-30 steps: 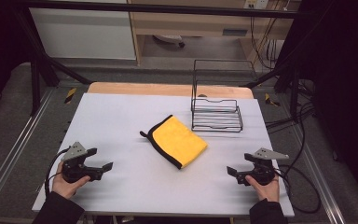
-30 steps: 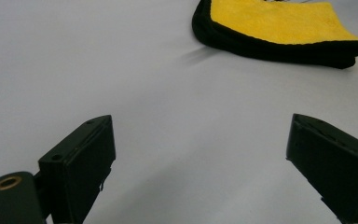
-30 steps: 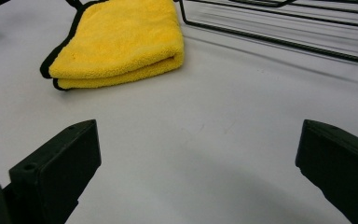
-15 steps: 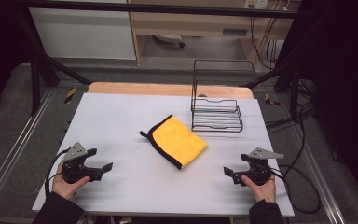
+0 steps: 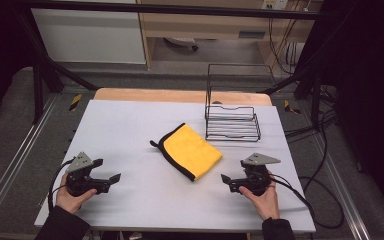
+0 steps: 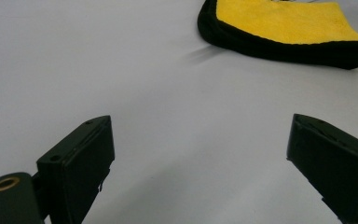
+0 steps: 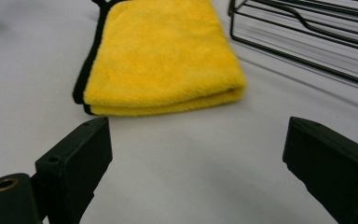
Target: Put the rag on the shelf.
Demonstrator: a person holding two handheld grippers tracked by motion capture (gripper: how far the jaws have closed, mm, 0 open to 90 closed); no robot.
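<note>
A: Both spread wide, nothing held? Left gripper [image 5: 111,178] near front-left edge, right gripper [image 5: 228,180] front-right.

B: Yep. Cloth [image 5: 190,150] mid-table [image 5: 130,125], bare white all round. Rack [image 5: 231,122] near far-right edge.

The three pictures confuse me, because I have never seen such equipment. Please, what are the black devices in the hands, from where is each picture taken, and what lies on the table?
No robot is here. A person holds hand-operated tongs: the left tongs and the right tongs. The high view comes from a fixed camera above the white table. The other two come from a small camera riding on each tool, looking along its two black jaws. On the table lie a folded yellow cloth with black edging and, behind it, an empty black wire rack. Both tongs are open and hold nothing; the cloth lies ahead of each, untouched.
</note>
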